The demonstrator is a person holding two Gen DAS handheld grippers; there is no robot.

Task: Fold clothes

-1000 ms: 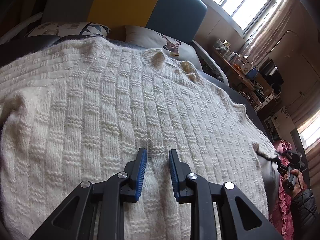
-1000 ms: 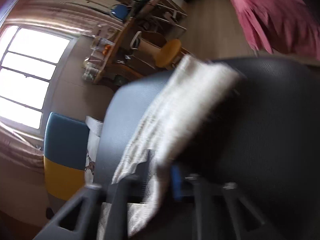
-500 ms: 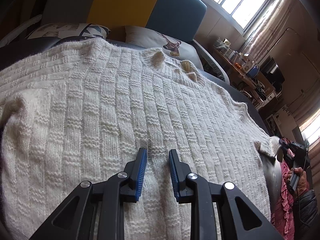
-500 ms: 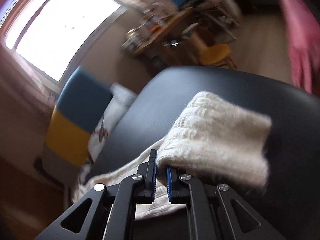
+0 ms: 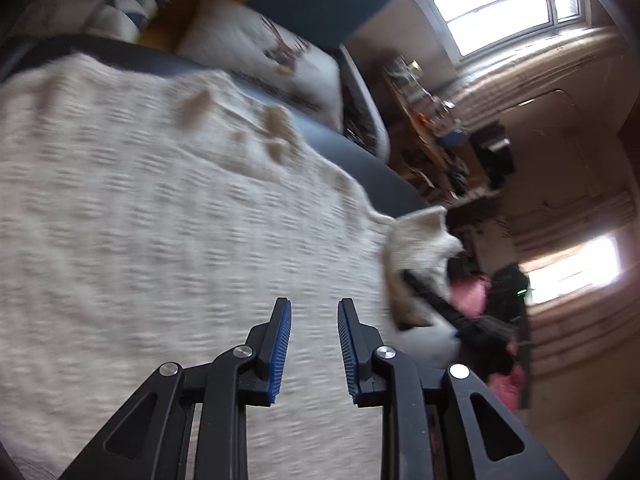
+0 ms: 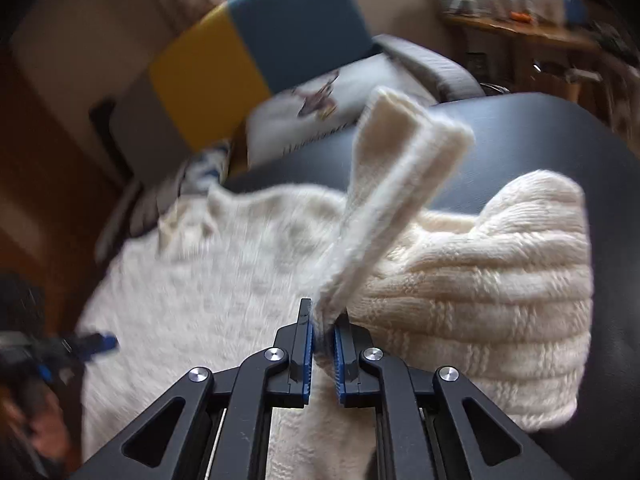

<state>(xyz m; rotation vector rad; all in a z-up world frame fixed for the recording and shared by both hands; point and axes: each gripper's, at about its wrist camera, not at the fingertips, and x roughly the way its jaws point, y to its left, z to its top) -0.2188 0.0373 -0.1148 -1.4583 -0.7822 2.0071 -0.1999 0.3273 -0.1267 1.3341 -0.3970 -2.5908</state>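
A: What is the right gripper (image 6: pixel 322 334) doing?

B: It is pinching the cuff end of a sleeve (image 6: pixel 384 208), the blue pads nearly together with knit squeezed between them. The sleeve is rising from the jaws toward one o'clock, its free end flopping over doubled.

A: And the left gripper (image 5: pixel 314 344)?

B: It is hanging over the sweater (image 5: pixel 160 216) with its jaws apart, gripping nothing; cloth is showing in the gap. Whether the tips are touching the knit, I cannot tell through the blur.

A: Where is the sweater lying?

B: It is lying spread on a dark padded table (image 6: pixel 540 132), its body filling the left wrist view from nine to twelve o'clock. In the right wrist view a bunched mound of knit is sitting at three o'clock, just beside the lifted sleeve.

A: How is it going to handle?

B: I am judging it thick, soft and fairly heavy for cloth. It is drooping wherever it is unsupported, so it should drag and stretch rather than slide. Grip well into the ribbed cuff or a seam, not a loose edge, where the wool could be creeping out of the pads.

A: Beyond the table?

B: A sofa (image 6: pixel 280 32) with cushions is showing at twelve o'clock.
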